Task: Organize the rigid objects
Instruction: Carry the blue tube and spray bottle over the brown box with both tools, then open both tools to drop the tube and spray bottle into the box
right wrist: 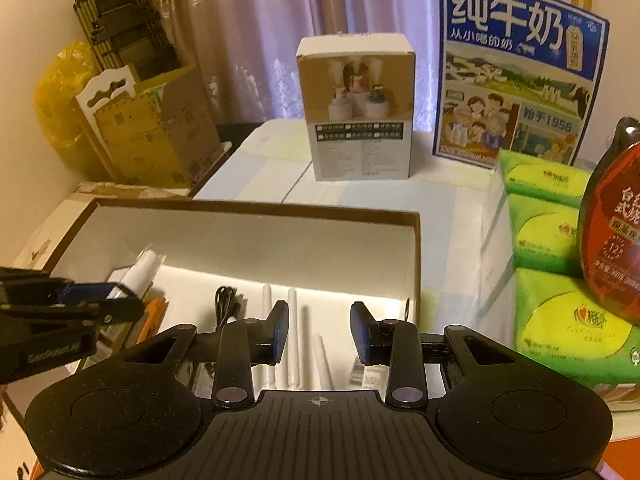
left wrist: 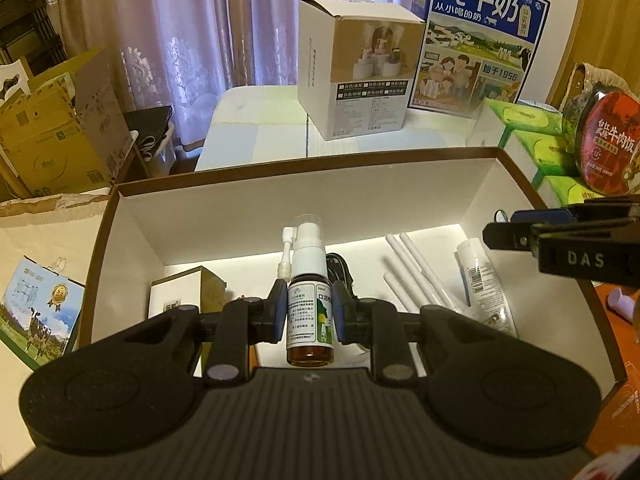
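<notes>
The left gripper [left wrist: 310,312] is clamping one spray bottle [left wrist: 309,304] over the box [left wrist: 256,204]; the right gripper [right wrist: 319,332] is hanging apart, empty, over four white sticks [left wrist: 416,276], near a cable [right wrist: 226,304]

A white carton [right wrist: 357,112] printed with a humidifier picture stands upright on the pale bench [right wrist: 260,176] at twelve o'clock, and a blue milk poster [right wrist: 516,76] leans just beside it at one o'clock. Green tissue packs [right wrist: 560,320] are stacked at three o'clock with a round red food tub [right wrist: 612,232] resting against them. Lilac curtains [right wrist: 256,32] hang behind, while open brown cardboard boxes [right wrist: 148,132] crowd the ten o'clock corner.
</notes>
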The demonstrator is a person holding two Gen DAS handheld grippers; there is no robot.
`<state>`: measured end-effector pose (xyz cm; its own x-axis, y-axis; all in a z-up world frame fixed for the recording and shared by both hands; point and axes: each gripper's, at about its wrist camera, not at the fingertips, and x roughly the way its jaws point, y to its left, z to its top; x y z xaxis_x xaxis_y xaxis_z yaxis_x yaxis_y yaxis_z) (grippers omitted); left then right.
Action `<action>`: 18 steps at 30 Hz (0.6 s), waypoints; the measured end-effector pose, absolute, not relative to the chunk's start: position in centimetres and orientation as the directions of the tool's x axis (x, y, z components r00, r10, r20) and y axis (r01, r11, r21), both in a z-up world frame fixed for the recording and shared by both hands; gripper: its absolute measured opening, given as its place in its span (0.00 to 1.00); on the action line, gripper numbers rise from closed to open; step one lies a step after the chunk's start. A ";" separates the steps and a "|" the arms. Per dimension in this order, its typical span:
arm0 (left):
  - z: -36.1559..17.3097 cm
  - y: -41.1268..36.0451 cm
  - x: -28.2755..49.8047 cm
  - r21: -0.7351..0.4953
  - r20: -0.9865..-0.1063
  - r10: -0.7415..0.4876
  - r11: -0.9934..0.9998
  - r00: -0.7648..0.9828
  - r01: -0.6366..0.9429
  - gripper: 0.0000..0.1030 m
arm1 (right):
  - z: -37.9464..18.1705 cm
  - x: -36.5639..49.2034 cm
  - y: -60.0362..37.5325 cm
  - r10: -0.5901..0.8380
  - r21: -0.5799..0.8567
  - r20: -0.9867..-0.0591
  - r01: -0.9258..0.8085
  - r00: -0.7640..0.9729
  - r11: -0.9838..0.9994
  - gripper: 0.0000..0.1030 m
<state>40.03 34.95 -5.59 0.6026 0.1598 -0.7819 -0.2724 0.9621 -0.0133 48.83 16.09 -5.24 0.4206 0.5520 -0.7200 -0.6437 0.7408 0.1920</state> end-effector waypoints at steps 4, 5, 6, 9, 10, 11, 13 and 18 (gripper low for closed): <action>-5.9 35.1 40.4 -0.011 -0.781 0.161 0.962 0.603 -0.271 0.19 | -5.5 48.7 16.0 0.552 0.200 -0.726 -0.642 0.409 0.740 0.30; -6.0 35.2 40.5 -0.010 -0.778 0.164 0.962 0.607 -0.273 0.19 | -5.5 48.7 15.9 0.552 0.201 -0.727 -0.642 0.408 0.740 0.30; -6.1 35.2 40.6 -0.010 -0.772 0.168 0.961 0.613 -0.276 0.21 | -5.5 48.7 15.9 0.552 0.203 -0.727 -0.641 0.407 0.740 0.30; -6.4 35.5 40.6 0.010 -0.770 0.188 0.959 0.609 -0.283 0.43 | -5.4 48.6 15.7 0.557 0.214 -0.729 -0.641 0.398 0.737 0.31; -6.5 35.5 40.5 0.018 -0.771 0.195 0.959 0.607 -0.284 0.43 | -5.3 48.5 15.7 0.562 0.219 -0.728 -0.644 0.392 0.733 0.32; -6.5 35.6 40.4 0.022 -0.774 0.196 0.958 0.603 -0.285 0.43 | -5.3 48.4 15.6 0.566 0.223 -0.727 -0.647 0.388 0.729 0.34; -6.5 35.7 40.1 0.020 -0.780 0.196 0.957 0.594 -0.290 0.44 | -5.0 47.9 15.3 0.574 0.227 -0.725 -0.655 0.381 0.721 0.43; -6.0 36.0 38.9 0.011 -0.794 0.193 0.953 0.577 -0.304 0.51 | -4.4 46.4 14.7 0.598 0.229 -0.708 -0.679 0.376 0.697 0.59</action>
